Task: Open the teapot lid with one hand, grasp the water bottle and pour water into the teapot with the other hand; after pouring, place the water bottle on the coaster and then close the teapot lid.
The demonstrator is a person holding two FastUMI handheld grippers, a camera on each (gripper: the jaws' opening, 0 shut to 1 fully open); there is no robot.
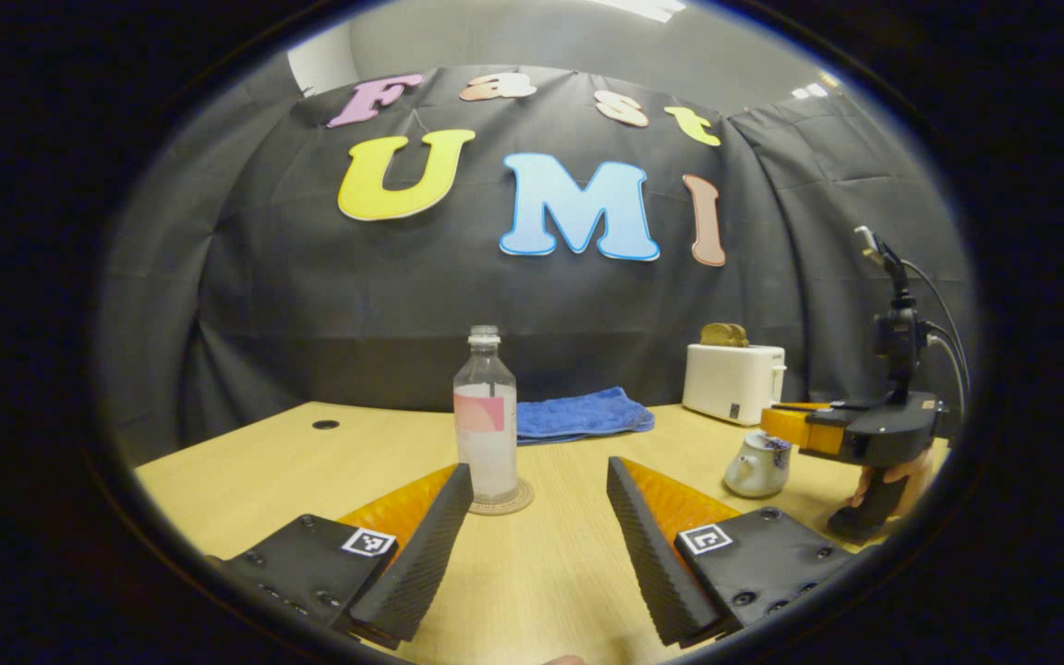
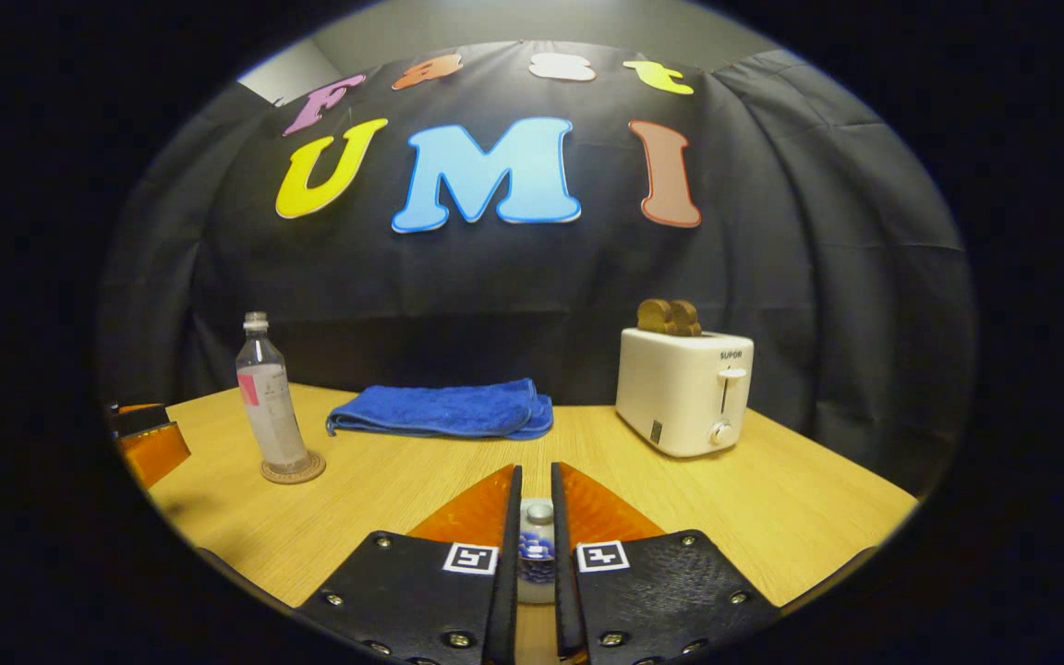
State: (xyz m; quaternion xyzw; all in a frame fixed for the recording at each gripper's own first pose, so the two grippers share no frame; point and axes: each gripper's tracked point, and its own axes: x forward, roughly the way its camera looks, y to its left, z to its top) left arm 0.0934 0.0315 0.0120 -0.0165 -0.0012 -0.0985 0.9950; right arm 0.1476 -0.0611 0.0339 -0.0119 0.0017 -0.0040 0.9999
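Left gripper (image 1: 539, 517) hangs spread apart above the table (image 1: 246, 462), its fingers bracketing the bottle (image 1: 486, 425), which stands upright on the coaster (image 1: 518, 501), untouched. Behind lies a blue towel (image 1: 583, 414), then a toaster (image 1: 733, 380). Right gripper (image 2: 537, 526) is clenched on the lid knob (image 2: 539, 511) of the teapot (image 1: 755, 465).

A pale wooden table (image 2: 384, 499) carries a folded blue towel (image 2: 444, 411), a white toaster (image 2: 684, 392), a round coaster (image 2: 293, 469) under the water bottle (image 2: 269, 397), and a small teapot (image 1: 757, 465), apparently lidded.
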